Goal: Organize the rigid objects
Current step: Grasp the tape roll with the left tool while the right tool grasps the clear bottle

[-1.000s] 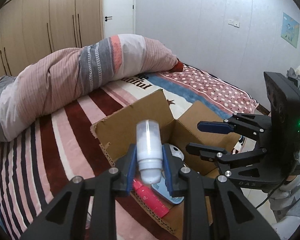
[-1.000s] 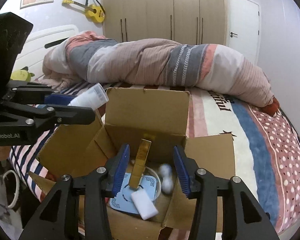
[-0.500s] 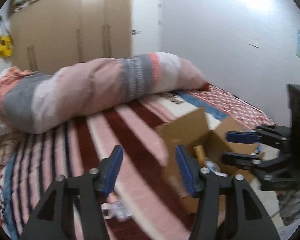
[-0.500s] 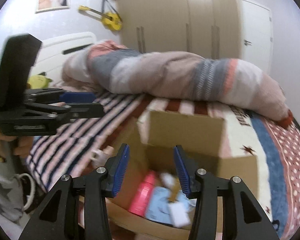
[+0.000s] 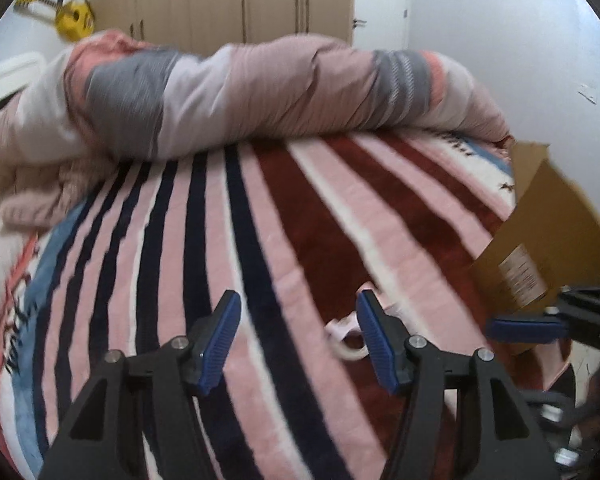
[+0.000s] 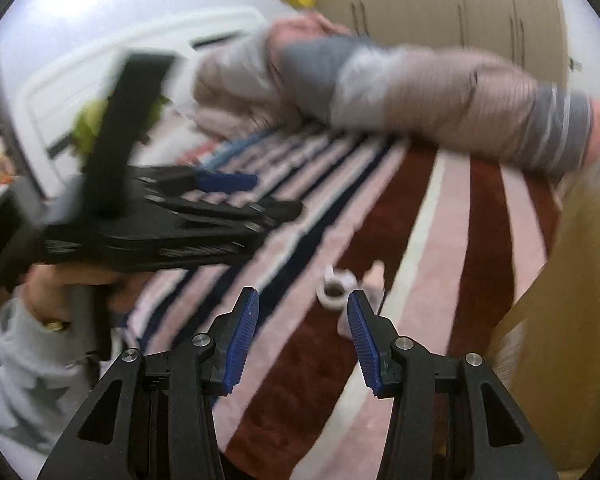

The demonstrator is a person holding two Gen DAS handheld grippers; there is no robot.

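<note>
My left gripper is open and empty above the striped bedspread. A small white and pink object lies on the spread just left of its right finger. My right gripper is open and empty too. The same small whitish object, blurred, lies on the spread just ahead of its fingers. The brown cardboard box stands at the right edge of the left wrist view, and a flap of the box shows at the right in the right wrist view. The box's inside is hidden.
A rolled pink, grey and white duvet lies across the far side of the bed. The other gripper, hand-held, crosses the left of the right wrist view. Wardrobes and a door stand behind. The bed's edge is at the lower right.
The left gripper let go of the white bottle over the box and opened. Both grippers swung left, away from the box, toward the small object on the spread.
</note>
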